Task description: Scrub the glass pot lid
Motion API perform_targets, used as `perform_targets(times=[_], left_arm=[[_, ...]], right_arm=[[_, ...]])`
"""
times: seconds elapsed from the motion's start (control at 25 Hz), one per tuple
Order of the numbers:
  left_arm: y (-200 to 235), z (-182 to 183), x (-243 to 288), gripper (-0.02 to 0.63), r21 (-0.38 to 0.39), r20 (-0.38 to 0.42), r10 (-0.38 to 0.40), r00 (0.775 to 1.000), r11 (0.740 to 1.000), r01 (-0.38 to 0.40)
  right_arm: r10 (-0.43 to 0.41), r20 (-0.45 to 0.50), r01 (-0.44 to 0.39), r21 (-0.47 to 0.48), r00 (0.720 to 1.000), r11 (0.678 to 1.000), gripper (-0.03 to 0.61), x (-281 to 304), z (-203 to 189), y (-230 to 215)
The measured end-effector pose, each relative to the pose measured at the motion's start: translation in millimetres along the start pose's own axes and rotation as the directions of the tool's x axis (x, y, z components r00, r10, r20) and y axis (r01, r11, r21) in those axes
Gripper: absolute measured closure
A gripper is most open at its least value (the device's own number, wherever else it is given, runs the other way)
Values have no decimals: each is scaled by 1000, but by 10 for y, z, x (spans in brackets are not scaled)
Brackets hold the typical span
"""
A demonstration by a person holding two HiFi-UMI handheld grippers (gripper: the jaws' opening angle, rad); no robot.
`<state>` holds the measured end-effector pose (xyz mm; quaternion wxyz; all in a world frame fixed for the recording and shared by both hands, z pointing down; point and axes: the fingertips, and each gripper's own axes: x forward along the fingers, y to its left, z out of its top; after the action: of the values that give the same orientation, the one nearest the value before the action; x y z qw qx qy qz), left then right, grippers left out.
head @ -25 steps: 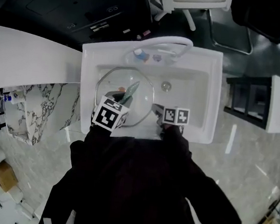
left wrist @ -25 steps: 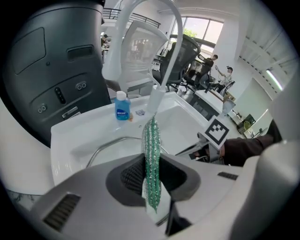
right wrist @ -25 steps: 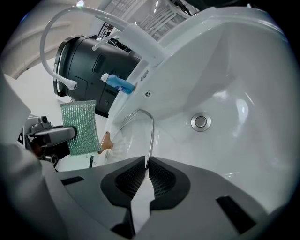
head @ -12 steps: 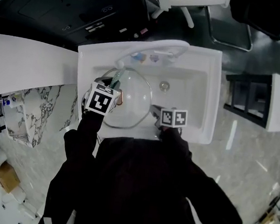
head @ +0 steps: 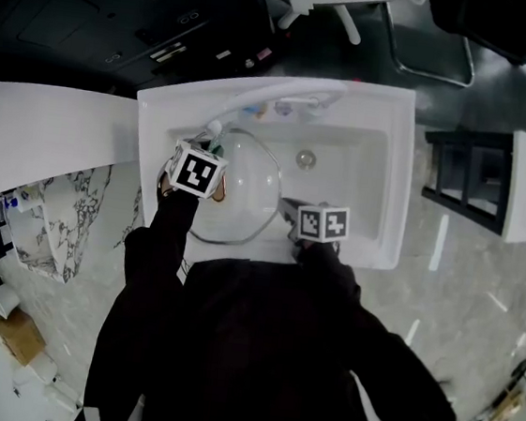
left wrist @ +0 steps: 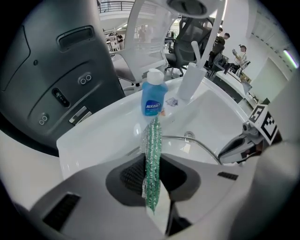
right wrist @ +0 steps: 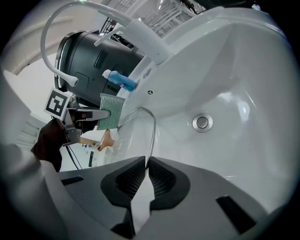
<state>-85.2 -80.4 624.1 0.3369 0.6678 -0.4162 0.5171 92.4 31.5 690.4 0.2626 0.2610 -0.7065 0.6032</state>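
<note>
The head view hangs high over the person and looks almost straight down on the white sink [head: 397,173], with floor all round. The left gripper view sits just behind the left tongs [left wrist: 152,180], sighting along the green scrub pad [left wrist: 152,154] toward the blue bottle [left wrist: 153,101] at the sink's back. The right gripper view sits just behind the right tongs [right wrist: 146,176], facing across the basin, apparently leftward. All three share the basin and the glass lid [right wrist: 152,136]; both gripper views share the bottle.
</note>
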Motion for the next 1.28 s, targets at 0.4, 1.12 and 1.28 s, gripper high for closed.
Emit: perform_targets(times=[0.4, 1.12, 1.28], left_arm=[[-145, 87, 159, 548, 60, -54, -65, 996, 996, 69], [-462, 90, 496, 548, 274, -147, -121, 982, 949, 158], [-558, -4, 538, 548, 270, -189, -148, 971, 943, 196]], right_arm=[[15, -13, -15, 10, 1000, 1000, 554, 8, -6, 0], [27, -15, -27, 10, 1000, 1000, 554, 1, 0, 21], [28, -16, -28, 15, 999, 999, 554, -4, -9, 17]])
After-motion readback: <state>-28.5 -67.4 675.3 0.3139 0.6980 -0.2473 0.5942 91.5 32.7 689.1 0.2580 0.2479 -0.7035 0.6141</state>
